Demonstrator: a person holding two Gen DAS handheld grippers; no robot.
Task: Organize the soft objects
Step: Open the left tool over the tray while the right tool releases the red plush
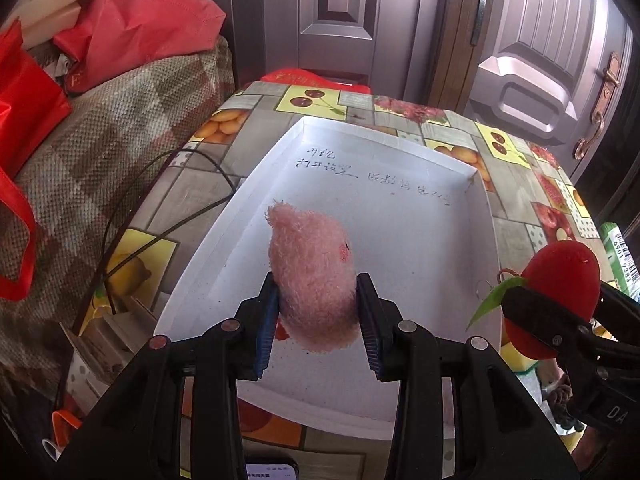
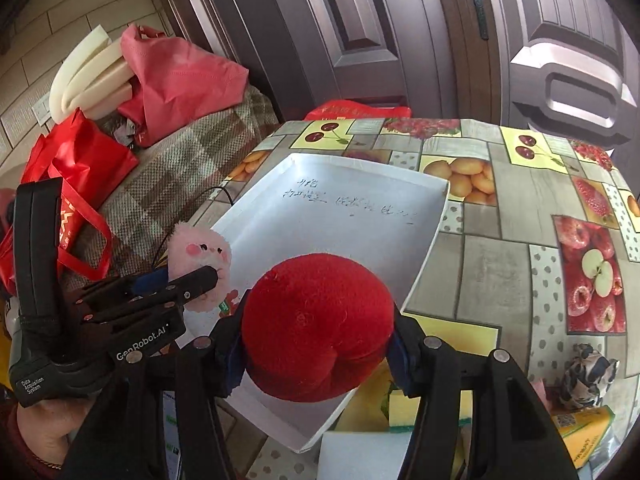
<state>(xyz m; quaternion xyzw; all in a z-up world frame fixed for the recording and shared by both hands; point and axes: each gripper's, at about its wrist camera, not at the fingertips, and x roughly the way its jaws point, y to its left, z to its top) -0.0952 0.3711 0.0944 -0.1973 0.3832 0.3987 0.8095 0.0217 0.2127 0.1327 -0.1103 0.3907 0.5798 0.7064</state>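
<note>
My left gripper is shut on a pink plush toy and holds it over the near left part of a white shallow box. The toy's face shows in the right wrist view, where the left gripper comes in from the left. My right gripper is shut on a red plush apple above the box's near right edge. In the left wrist view the apple with its green leaf sits at the right, held by the right gripper.
The box lies on a table with a fruit-print cloth. A plaid-covered seat with red bags stands left. A yellow sponge, a patterned cloth item and a yellow packet lie at the near right. Doors stand behind.
</note>
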